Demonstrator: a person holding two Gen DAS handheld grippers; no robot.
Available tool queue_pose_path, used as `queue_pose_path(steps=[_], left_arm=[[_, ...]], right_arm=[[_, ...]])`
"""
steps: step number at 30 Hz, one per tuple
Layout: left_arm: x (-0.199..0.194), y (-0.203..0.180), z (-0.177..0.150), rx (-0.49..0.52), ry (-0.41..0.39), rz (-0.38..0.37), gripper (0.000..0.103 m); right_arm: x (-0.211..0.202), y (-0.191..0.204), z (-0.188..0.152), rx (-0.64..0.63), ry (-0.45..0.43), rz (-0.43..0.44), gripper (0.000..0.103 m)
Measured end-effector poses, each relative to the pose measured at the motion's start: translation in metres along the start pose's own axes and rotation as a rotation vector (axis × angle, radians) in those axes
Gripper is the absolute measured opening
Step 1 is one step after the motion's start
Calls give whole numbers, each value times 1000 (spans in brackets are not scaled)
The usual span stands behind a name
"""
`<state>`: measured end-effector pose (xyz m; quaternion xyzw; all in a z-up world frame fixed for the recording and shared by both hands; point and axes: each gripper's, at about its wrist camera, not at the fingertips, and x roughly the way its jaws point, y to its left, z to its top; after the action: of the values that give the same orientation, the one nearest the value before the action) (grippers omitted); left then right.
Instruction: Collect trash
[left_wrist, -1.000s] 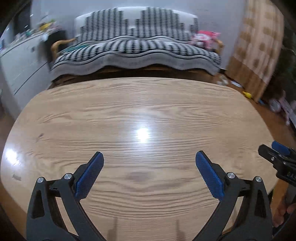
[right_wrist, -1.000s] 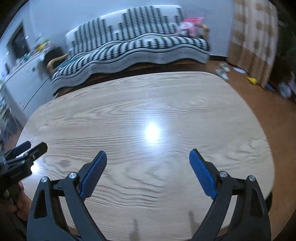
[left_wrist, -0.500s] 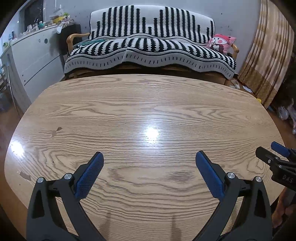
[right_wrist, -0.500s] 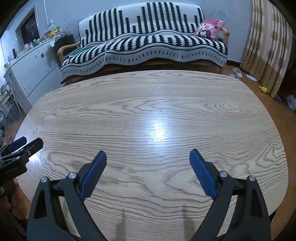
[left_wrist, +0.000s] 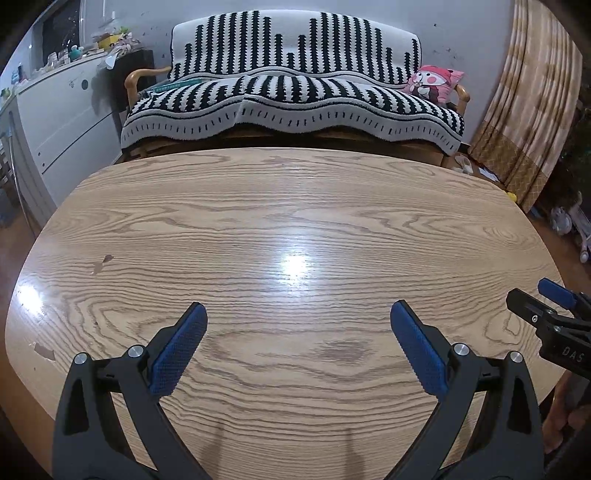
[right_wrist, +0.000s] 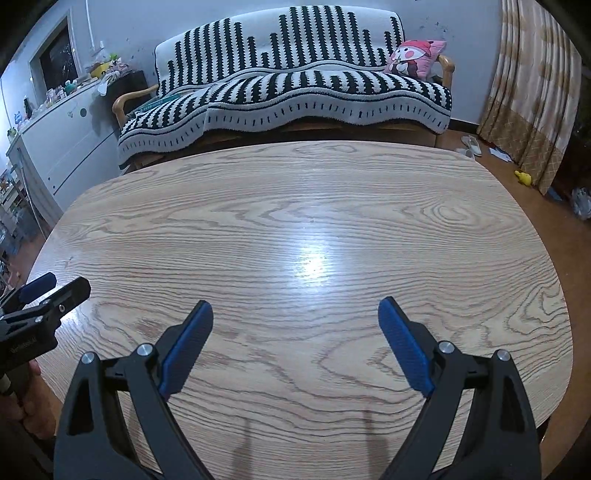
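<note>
- Both cameras have tipped up and grown sharp since a second ago, so more of the sofa and wall shows now.
- Below them lies a wooden table with wavy grain and a bright spot of lamp light in the middle.
- Its left part has a small dark mark and a chipped spot near the edge.
- Behind the table stands the sofa under a black-and-white striped blanket, with a pink cushion at its right end.
- A white cabinet stands on the left, and a tan curtain hangs on the right.
- A yellow toy and slippers lie on the floor by the curtain.
- The left gripper is spread wide with nothing in it, low over the table.
- The right gripper is spread wide too, also holding nothing.
- No trash shows in either view, so where it is and which way it points cannot be told.
</note>
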<state>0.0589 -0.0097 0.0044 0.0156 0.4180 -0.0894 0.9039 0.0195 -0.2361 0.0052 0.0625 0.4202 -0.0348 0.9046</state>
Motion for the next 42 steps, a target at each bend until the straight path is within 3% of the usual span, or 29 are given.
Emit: queue_pose_path(steps=[42], left_arm=[[5, 6, 0, 12, 6, 13, 96]], right_arm=[[-5, -6, 1, -16, -3, -4, 90]])
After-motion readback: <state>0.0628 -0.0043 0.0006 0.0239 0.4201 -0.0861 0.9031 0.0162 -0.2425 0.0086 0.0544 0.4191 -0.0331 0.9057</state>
